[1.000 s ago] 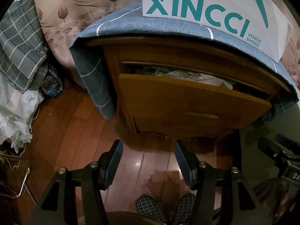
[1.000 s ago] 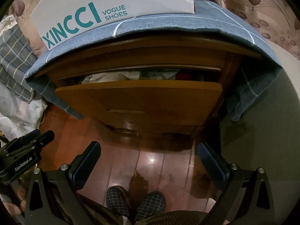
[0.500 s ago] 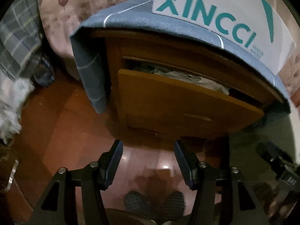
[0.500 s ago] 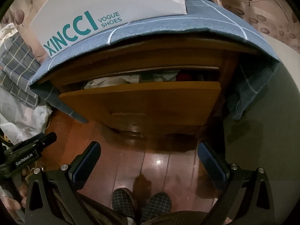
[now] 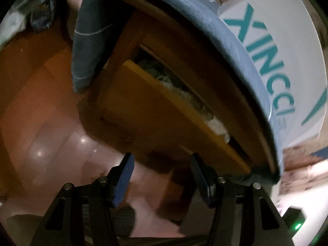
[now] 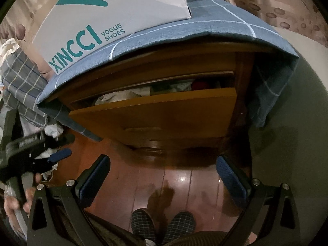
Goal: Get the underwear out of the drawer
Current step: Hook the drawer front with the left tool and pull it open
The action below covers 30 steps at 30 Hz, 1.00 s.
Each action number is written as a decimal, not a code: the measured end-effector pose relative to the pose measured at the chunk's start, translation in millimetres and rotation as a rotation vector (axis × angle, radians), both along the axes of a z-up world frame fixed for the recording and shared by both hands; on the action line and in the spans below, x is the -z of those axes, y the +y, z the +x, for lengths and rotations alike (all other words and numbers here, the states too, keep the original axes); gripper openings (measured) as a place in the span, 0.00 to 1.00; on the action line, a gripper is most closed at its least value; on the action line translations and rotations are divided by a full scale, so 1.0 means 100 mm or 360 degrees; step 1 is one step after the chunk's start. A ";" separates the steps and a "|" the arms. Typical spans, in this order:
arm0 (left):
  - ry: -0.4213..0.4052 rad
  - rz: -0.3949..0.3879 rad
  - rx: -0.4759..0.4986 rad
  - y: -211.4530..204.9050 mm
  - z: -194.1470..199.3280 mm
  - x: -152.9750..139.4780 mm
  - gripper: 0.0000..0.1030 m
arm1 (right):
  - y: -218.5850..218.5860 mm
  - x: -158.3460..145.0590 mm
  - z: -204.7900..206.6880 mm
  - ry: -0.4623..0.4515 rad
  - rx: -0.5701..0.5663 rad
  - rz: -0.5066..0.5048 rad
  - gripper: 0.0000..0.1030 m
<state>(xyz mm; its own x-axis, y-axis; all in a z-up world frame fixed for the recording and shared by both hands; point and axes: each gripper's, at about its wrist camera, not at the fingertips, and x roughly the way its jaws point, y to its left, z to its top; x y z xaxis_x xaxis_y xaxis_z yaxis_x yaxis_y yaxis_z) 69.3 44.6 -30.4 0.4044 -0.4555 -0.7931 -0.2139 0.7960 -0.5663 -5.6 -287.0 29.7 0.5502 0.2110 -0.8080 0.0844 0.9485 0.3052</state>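
**Both claws out front of the drawer, nothing picked up**

Left gripper (image 5: 161,176) has its jaws parted with nothing between them, just floor (image 5: 41,110) behind. The wooden drawer (image 5: 168,114) sits ahead and above it, tilted in that blurry view, pulled out a bit. Crumpled pale underwear (image 5: 217,126) shows in the gap along its top edge. Right gripper (image 6: 164,174) is spread wide and empty too, drawer front (image 6: 164,114) straight ahead of it, clothes (image 6: 127,95) peeking out just past that. A shoe box (image 6: 114,20) sits on the blue cloth (image 6: 225,24) on top.
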 end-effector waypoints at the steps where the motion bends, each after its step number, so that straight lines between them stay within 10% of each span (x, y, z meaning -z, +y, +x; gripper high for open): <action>1: -0.0005 -0.0036 -0.0026 -0.01 0.05 0.01 0.57 | 0.00 0.00 0.00 0.0000 0.0000 0.0005 0.99; 13: 0.0080 -0.0518 -0.0313 0.05 0.31 0.43 0.67 | -0.05 0.02 0.01 0.0007 0.0008 0.0063 0.99; 30: 0.0176 -0.0723 -0.0564 0.21 0.38 0.92 0.77 | -0.11 0.00 0.00 -0.0019 0.0067 0.0105 0.99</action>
